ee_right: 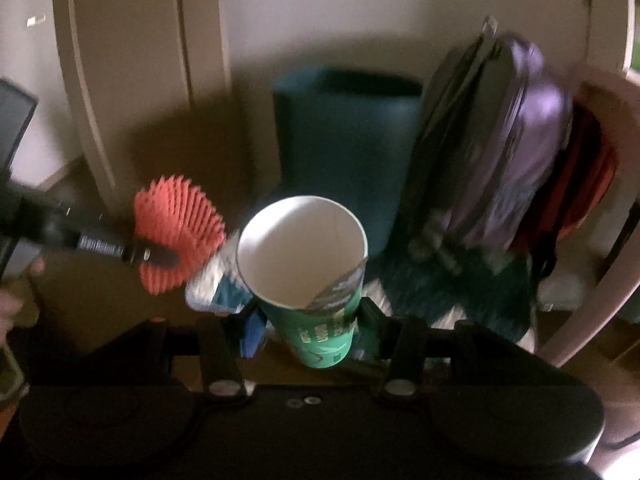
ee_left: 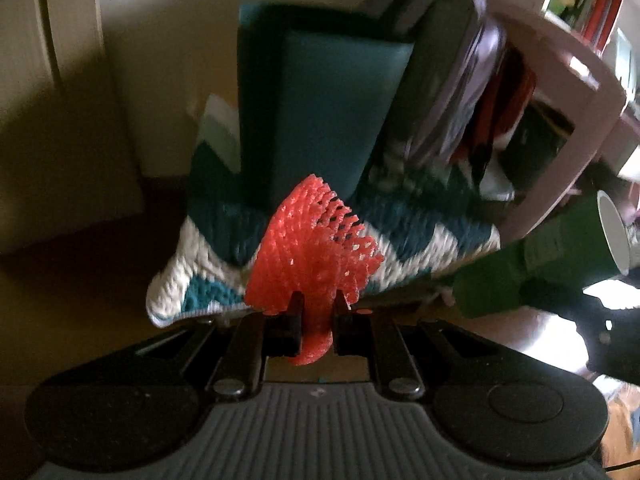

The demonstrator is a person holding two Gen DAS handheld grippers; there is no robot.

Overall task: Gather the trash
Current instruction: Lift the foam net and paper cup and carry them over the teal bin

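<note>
My left gripper (ee_left: 317, 312) is shut on a red foam fruit net (ee_left: 312, 244), held in the air in front of a teal bin (ee_left: 328, 108). The net and the left gripper also show in the right wrist view, where the net (ee_right: 176, 232) sits at the left. My right gripper (ee_right: 310, 320) is shut on a green paper cup (ee_right: 316, 320) with a white inside, its mouth tilted toward the teal bin (ee_right: 344, 140). The cup shows at the right of the left wrist view (ee_left: 560, 256).
A purple backpack (ee_right: 500, 152) leans right of the bin, with a red bag (ee_right: 584, 176) behind it. A teal-and-white knitted rug (ee_left: 400, 232) lies on the floor in front. A pale shelf frame (ee_left: 568, 120) stands at the right. A cream wall and door lie behind.
</note>
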